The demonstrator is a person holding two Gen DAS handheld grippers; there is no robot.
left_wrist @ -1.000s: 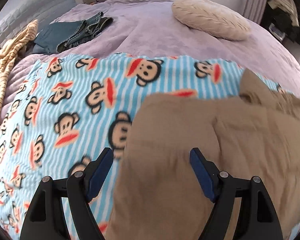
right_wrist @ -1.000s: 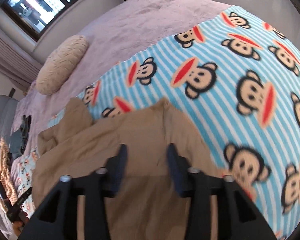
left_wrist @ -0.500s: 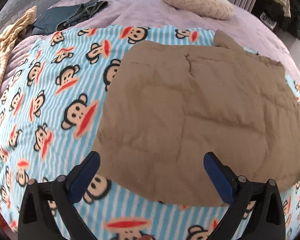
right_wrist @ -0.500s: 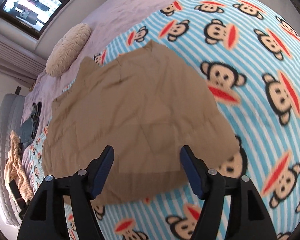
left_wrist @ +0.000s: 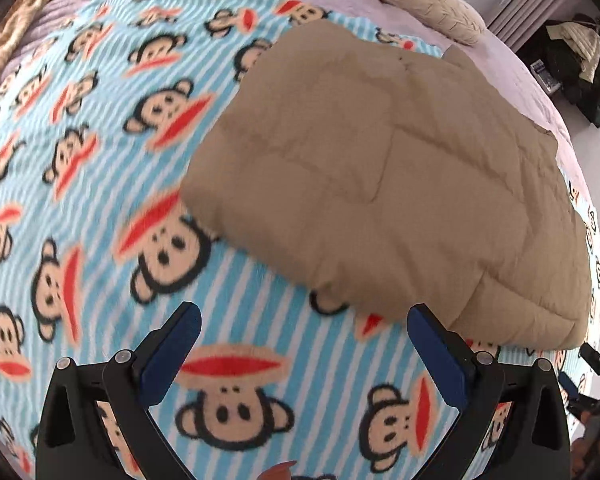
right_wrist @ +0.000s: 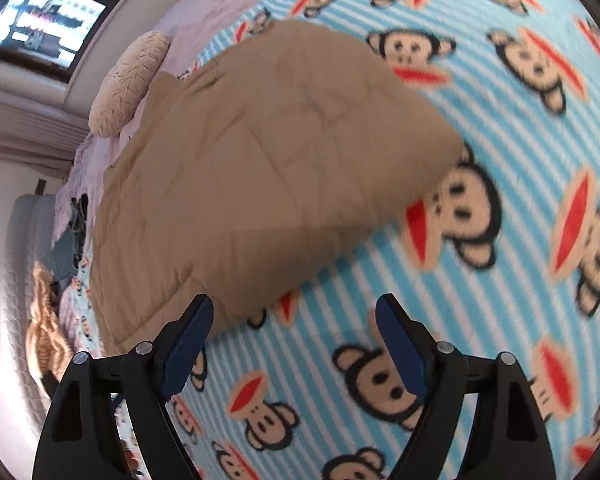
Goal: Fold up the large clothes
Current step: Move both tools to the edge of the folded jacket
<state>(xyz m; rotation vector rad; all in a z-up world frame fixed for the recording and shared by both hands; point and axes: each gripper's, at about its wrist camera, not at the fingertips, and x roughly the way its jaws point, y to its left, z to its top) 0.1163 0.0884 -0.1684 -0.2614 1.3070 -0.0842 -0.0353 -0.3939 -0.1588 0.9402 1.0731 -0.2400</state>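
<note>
A tan quilted garment [left_wrist: 388,184] lies folded flat on a blue-striped monkey-print blanket [left_wrist: 84,168]. In the right wrist view the same garment [right_wrist: 260,168] fills the middle, on the blanket [right_wrist: 500,280]. My left gripper [left_wrist: 304,320] is open and hovers over bare blanket just short of the garment's near edge. My right gripper [right_wrist: 294,312] hangs near the garment's near corner, its jaws still opening with only blanket between them. Neither gripper holds any cloth.
A cream pillow [left_wrist: 424,4] rests on the lilac bedspread [left_wrist: 512,60] beyond the blanket. Dark jeans [right_wrist: 74,236] and a yellow striped cloth [right_wrist: 46,332] lie at the bed's far side. Dark bags [left_wrist: 580,68] sit on the floor past the bed. A window [right_wrist: 48,12] is behind.
Both grippers have let go of the tan garment, opened wide and drawn back toward me, so the garment now lies flat ahead of the fingers instead of between them.
</note>
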